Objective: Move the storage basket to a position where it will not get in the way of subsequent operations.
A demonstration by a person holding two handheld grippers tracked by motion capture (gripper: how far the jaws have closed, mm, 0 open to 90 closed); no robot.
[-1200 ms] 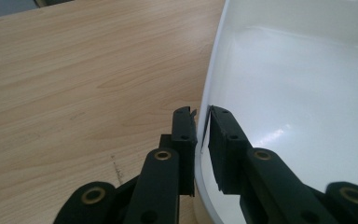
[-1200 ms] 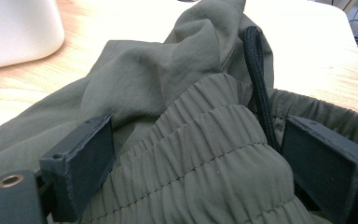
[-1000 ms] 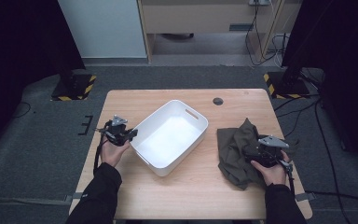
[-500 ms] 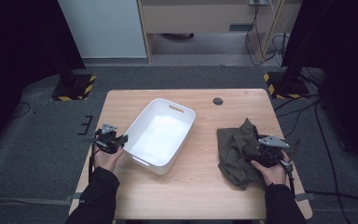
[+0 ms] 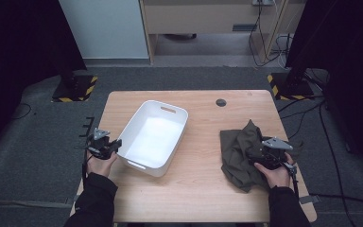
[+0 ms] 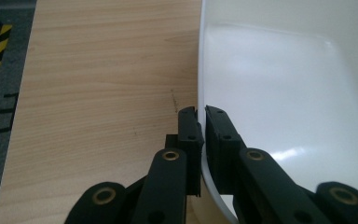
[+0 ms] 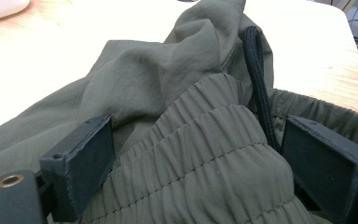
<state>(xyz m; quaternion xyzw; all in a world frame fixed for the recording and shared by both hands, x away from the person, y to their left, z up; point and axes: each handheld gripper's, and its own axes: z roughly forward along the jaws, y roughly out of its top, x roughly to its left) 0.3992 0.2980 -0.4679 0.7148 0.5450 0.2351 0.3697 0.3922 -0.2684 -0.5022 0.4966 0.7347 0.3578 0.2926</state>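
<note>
A white plastic bin point(image 5: 144, 165) lies at an angle on the left half of the wooden table point(image 5: 203, 189), with nothing in it. My left gripper point(image 5: 111, 145) is shut on the bin's near-left rim. In the left gripper view one jaw of the left gripper point(image 6: 200, 114) is outside the bin's wall point(image 6: 284, 84) and one inside; the jaws have just eased open a little, with the rim still pinched. An olive-green garment point(image 5: 238, 146) lies crumpled at the right. My right gripper point(image 5: 260, 156) rests on it, and the right gripper point(image 7: 203, 140) stands open around the elastic waistband point(image 7: 205, 135).
A black drawstring point(image 7: 258, 74) runs down the garment beside one jaw. A small dark round cap point(image 5: 221, 102) is set in the table near its far edge. Bare wood point(image 6: 98, 84) lies left of the bin and between the bin and the garment.
My left gripper has moved left and slightly nearer, dragging the bin with it toward the table's left edge and turning it a little. The right gripper and garment have stayed put.
</note>
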